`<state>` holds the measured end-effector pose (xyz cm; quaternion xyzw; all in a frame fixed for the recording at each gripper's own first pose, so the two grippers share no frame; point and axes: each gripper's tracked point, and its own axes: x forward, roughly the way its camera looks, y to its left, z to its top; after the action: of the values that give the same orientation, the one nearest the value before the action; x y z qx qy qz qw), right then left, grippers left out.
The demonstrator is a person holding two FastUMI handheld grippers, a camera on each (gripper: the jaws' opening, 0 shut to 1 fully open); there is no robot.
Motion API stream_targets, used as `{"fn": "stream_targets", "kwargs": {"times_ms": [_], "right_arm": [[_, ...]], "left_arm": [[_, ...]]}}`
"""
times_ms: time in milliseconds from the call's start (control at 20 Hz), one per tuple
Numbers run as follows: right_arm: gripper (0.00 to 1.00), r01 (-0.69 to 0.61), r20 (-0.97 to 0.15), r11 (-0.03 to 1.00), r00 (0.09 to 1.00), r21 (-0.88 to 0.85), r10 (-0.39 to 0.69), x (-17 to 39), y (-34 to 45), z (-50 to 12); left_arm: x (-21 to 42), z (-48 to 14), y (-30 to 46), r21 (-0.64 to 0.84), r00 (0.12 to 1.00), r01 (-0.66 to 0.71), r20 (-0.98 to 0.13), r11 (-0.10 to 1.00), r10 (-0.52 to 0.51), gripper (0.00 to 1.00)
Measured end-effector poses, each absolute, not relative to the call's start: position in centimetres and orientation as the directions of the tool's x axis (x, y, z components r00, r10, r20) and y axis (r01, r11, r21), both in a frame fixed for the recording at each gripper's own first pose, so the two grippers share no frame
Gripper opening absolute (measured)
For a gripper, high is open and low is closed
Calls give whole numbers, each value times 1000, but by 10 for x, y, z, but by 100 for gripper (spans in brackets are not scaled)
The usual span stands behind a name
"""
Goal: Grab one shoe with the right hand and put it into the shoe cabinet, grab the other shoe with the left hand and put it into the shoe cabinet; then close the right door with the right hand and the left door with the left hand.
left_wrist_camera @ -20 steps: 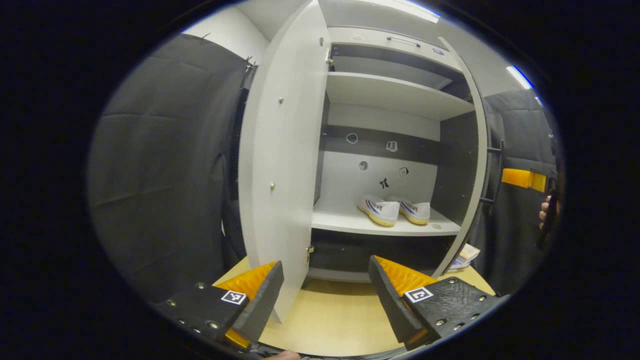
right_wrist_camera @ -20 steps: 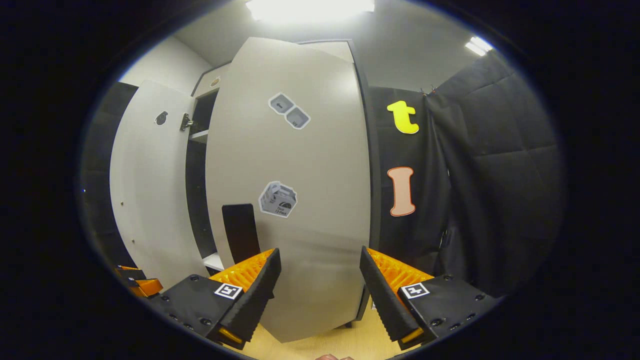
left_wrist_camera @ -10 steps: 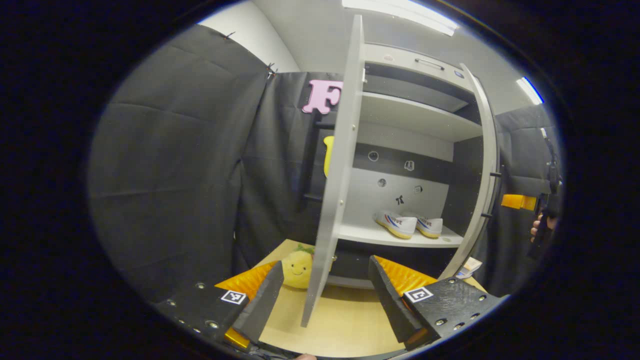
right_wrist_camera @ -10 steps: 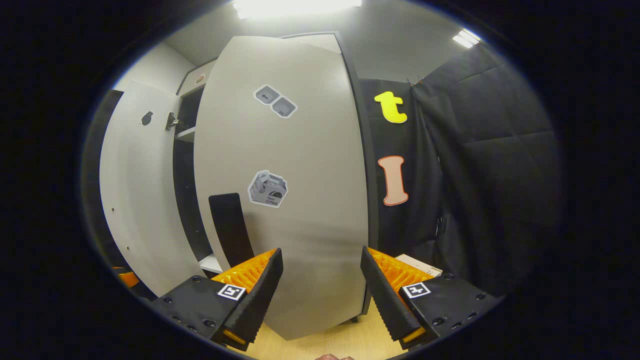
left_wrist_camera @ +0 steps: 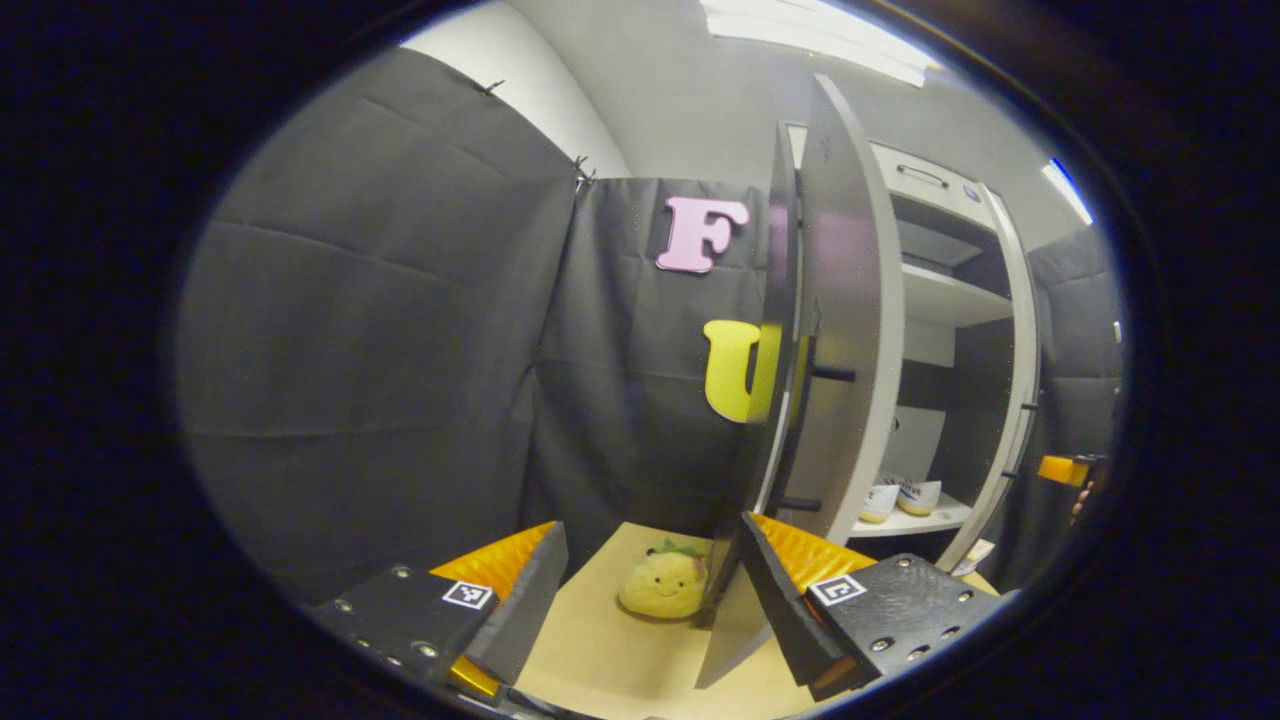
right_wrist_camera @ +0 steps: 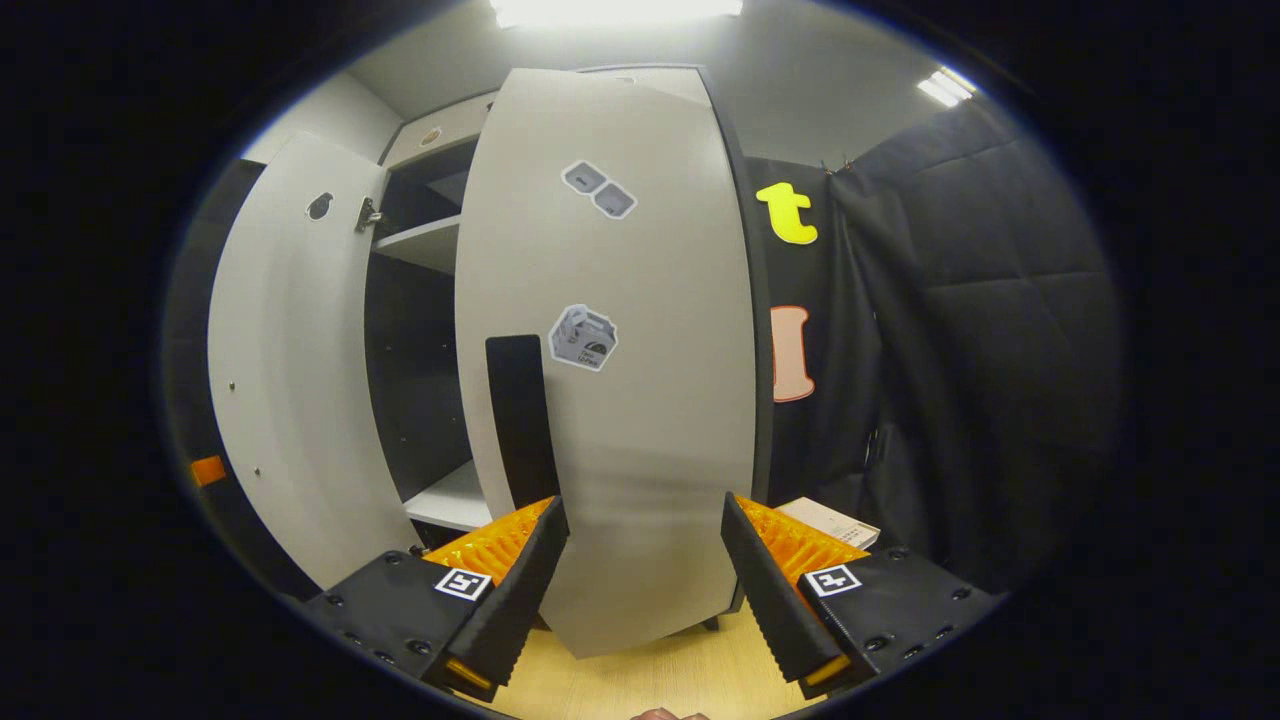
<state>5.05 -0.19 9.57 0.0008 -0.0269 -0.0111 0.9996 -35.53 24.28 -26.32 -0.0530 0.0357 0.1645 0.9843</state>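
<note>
In the left gripper view, the two white shoes (left_wrist_camera: 898, 498) rest side by side on the cabinet's lower shelf (left_wrist_camera: 910, 522), partly hidden behind the left door (left_wrist_camera: 845, 330). That door stands nearly edge-on, its lower edge close to the right finger of my open left gripper (left_wrist_camera: 645, 600), which holds nothing. In the right gripper view, the grey right door (right_wrist_camera: 620, 370), with stickers and a black handle (right_wrist_camera: 520, 420), is partly swung and stands straight ahead of my open, empty right gripper (right_wrist_camera: 640, 590). The left door (right_wrist_camera: 290, 370) shows beyond it.
A yellow plush toy (left_wrist_camera: 665, 585) sits on the wooden floor (left_wrist_camera: 620, 660) by the left door's foot. A flat box (right_wrist_camera: 828, 520) lies on the floor right of the cabinet. Black cloth walls close in on both sides. The other gripper (left_wrist_camera: 1065, 470) shows past the right door.
The left gripper view has swung around to the outer side of the left door, which now shows nearly edge-on and hides most of the shoes. The right door appears a little farther from my right gripper.
</note>
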Motion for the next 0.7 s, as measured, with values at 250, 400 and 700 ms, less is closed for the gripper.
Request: {"fn": "stream_targets", "kwargs": {"times_ms": [250, 400, 700], "right_arm": [[98, 73, 0, 997, 997, -7, -73, 35, -6, 66], [98, 101, -39, 995, 994, -13, -101, 29, -6, 49], [98, 169, -108, 985, 980, 18, -166, 14, -14, 24]], "left_arm": [[-314, -243, 272, -57, 965, -261, -54, 964, 258, 100], [-284, -235, 272, -24, 978, -207, -39, 978, 206, 89], [-237, -227, 254, -51, 995, -91, -33, 995, 90, 100]]}}
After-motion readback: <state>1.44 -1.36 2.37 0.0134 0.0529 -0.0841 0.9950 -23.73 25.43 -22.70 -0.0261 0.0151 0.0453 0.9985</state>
